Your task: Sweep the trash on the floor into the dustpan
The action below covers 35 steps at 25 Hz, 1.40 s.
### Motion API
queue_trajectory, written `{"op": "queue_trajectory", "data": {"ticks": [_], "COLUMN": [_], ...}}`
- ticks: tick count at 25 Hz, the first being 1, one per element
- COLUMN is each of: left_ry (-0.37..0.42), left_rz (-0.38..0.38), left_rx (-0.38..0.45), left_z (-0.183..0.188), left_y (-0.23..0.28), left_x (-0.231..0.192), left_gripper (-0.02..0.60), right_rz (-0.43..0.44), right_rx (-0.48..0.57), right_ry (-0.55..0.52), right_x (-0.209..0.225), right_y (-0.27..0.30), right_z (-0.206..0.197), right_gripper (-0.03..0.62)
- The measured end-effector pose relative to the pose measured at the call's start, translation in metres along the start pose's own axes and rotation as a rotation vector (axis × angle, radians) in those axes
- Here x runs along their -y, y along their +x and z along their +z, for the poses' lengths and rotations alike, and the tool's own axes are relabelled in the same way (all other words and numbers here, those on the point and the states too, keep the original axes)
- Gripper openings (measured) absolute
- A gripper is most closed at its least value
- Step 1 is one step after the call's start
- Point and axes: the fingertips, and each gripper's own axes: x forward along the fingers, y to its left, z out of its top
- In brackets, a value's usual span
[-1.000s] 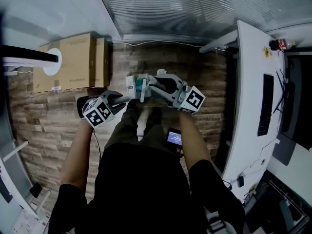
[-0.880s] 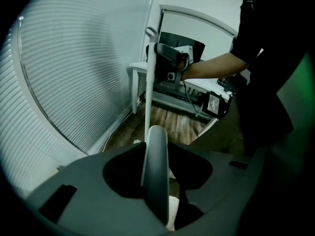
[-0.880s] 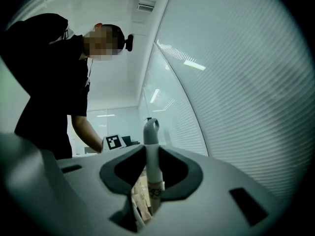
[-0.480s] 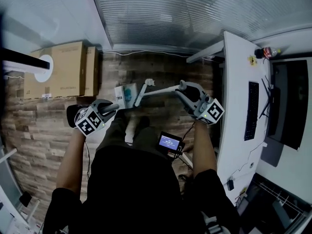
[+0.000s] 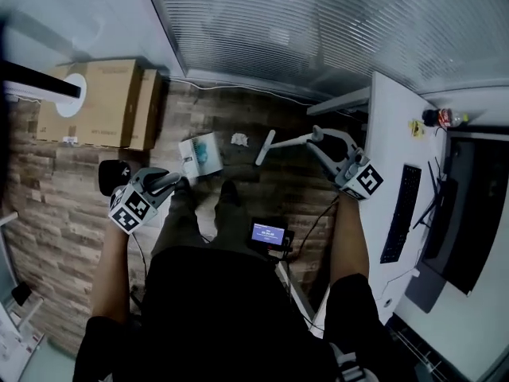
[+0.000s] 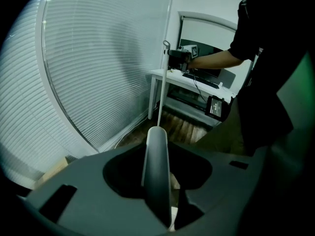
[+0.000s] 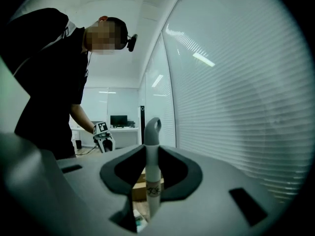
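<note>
In the head view a white and teal dustpan [image 5: 200, 156] rests on the wood floor, its grey handle [image 6: 157, 176] running back into my left gripper [image 5: 163, 183], which is shut on it. A crumpled white scrap of trash [image 5: 238, 139] lies just right of the pan. My right gripper [image 5: 322, 138] is shut on the pale broom handle [image 7: 151, 166], whose looped end sticks up between the jaws. The broom head [image 5: 265, 147] sits on the floor right of the scrap. Each gripper appears in the other's view: right gripper [image 6: 179, 58], left gripper [image 7: 102, 135].
Cardboard boxes [image 5: 103, 102] stand against the blinds at the left. A white desk [image 5: 386, 157] with a keyboard [image 5: 396, 215] and monitor runs along the right. A black object [image 5: 111, 175] lies on the floor by my left hand. A small screen [image 5: 268, 235] hangs at the person's waist.
My right gripper has swung to the right toward the desk, pulling the broom head away from the dustpan. The left gripper with the dustpan has shifted slightly left.
</note>
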Motion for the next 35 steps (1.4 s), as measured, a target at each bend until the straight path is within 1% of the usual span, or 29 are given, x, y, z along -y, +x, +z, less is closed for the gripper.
{"op": "queue_trajectory", "data": {"ticks": [2, 5, 6, 7, 9, 12, 15, 23, 27, 31, 33, 35], "left_ry": [-0.024, -0.064, -0.076, -0.086, -0.096, -0.102, -0.111, -0.134, -0.134, -0.134, -0.133, -0.130], "left_rz": [0.013, 0.031, 0.038, 0.046, 0.055, 0.054, 0.054, 0.052, 0.062, 0.070, 0.075, 0.082], "left_rx": [-0.010, -0.016, -0.014, -0.008, -0.003, 0.000, 0.003, 0.001, 0.013, 0.015, 0.014, 0.010], "left_z": [0.000, -0.003, -0.004, -0.004, -0.005, -0.008, -0.010, -0.017, -0.017, -0.018, -0.019, -0.020], "left_y": [0.006, 0.012, 0.011, 0.010, 0.008, 0.008, 0.006, 0.004, 0.004, 0.004, 0.004, 0.003], "left_x": [0.004, 0.008, 0.007, 0.006, 0.004, 0.006, 0.009, 0.011, 0.012, 0.011, 0.013, 0.014], "left_gripper": [0.126, 0.126, 0.126, 0.127, 0.127, 0.127, 0.127, 0.128, 0.129, 0.129, 0.130, 0.130], "right_rz": [0.061, 0.172, 0.204, 0.230, 0.272, 0.326, 0.369, 0.459, 0.517, 0.541, 0.544, 0.535], "right_rx": [-0.032, -0.143, -0.162, -0.152, -0.098, -0.053, 0.002, 0.125, 0.179, 0.232, 0.226, 0.199], "right_ry": [-0.011, -0.065, -0.068, -0.059, -0.049, -0.040, 0.004, 0.090, 0.137, 0.180, 0.174, 0.146], "right_x": [0.010, 0.013, 0.011, 0.009, 0.004, -0.012, -0.034, -0.088, -0.119, -0.133, -0.135, -0.135], "right_y": [0.009, 0.029, 0.039, 0.050, 0.076, 0.114, 0.146, 0.198, 0.210, 0.212, 0.208, 0.202], "right_z": [-0.017, -0.065, -0.078, -0.086, -0.090, -0.093, -0.087, -0.061, -0.050, -0.040, -0.038, -0.038], "right_gripper": [0.087, 0.087, 0.089, 0.089, 0.091, 0.091, 0.091, 0.091, 0.091, 0.092, 0.092, 0.091]}}
